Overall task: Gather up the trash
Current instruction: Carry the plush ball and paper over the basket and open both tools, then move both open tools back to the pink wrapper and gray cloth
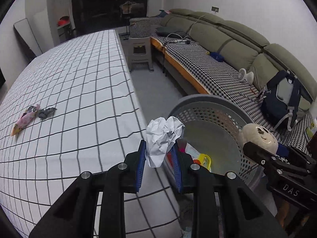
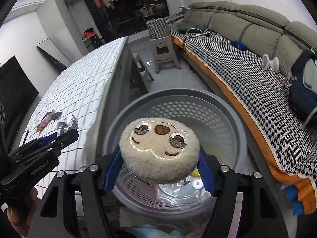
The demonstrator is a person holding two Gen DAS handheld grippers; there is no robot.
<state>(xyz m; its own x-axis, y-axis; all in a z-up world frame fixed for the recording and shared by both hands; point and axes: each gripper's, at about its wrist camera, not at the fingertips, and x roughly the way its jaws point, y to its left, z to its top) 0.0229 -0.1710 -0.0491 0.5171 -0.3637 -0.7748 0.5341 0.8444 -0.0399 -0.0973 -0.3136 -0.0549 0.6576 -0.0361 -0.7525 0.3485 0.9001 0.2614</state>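
Clamped between the right gripper's (image 2: 158,170) wide-set blue pads, a plush face toy (image 2: 159,150) hangs over the grey basket (image 2: 178,99); the left gripper (image 1: 158,154) pinches crumpled white paper (image 1: 162,138) at the table edge (image 1: 126,79), beside the basket.

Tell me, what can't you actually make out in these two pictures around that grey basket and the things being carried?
- Basket contents: right wrist view, the plush toy in the right gripper covers most of the floor; the items below stay unidentifiable.
- Same contents, left wrist view: the crumpled paper in the left gripper hides part.
- Wrappers on the checked tablecloth: too small to read.
- Backpack: cut off by the frame's edge.
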